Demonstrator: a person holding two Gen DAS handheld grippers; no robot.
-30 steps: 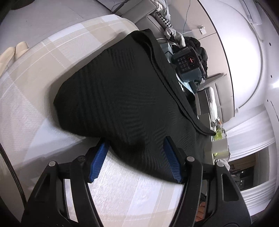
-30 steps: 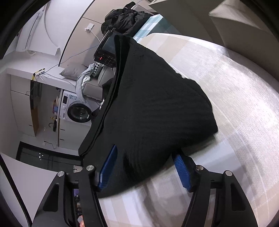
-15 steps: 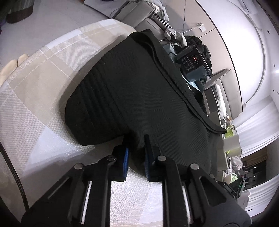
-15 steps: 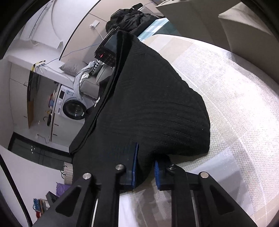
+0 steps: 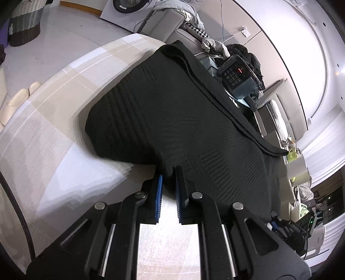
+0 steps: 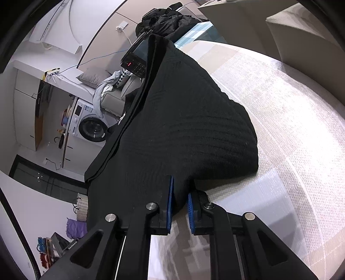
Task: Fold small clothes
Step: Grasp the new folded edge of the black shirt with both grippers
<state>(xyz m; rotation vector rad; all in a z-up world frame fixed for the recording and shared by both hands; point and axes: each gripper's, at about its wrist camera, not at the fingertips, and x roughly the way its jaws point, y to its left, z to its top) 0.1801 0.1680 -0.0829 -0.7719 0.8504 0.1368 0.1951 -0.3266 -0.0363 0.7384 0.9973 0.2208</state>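
Note:
A black ribbed knit garment [image 5: 172,107] lies in a folded heap on the beige checked cloth of the table [image 5: 54,129]. Its banded hem runs along the far side. My left gripper [image 5: 168,172] is shut on a pinch of the garment's near edge, with fabric bunched between the blue pads. In the right wrist view the same garment [image 6: 189,120] fills the middle. My right gripper [image 6: 181,183] is likewise shut on a fold of the near edge, above the table [image 6: 291,129].
A dark keypad device [image 5: 235,74] with a red light sits just behind the garment [image 6: 134,62]. Dark clothes [image 6: 166,19] are piled beyond it. A washing machine [image 6: 90,127] and a wicker basket [image 5: 23,23] stand on the floor beyond the table's edge.
Both grippers went from wide open around the garment's near edge to shut on it. The left view has shifted and rolled a little; the right has barely moved.

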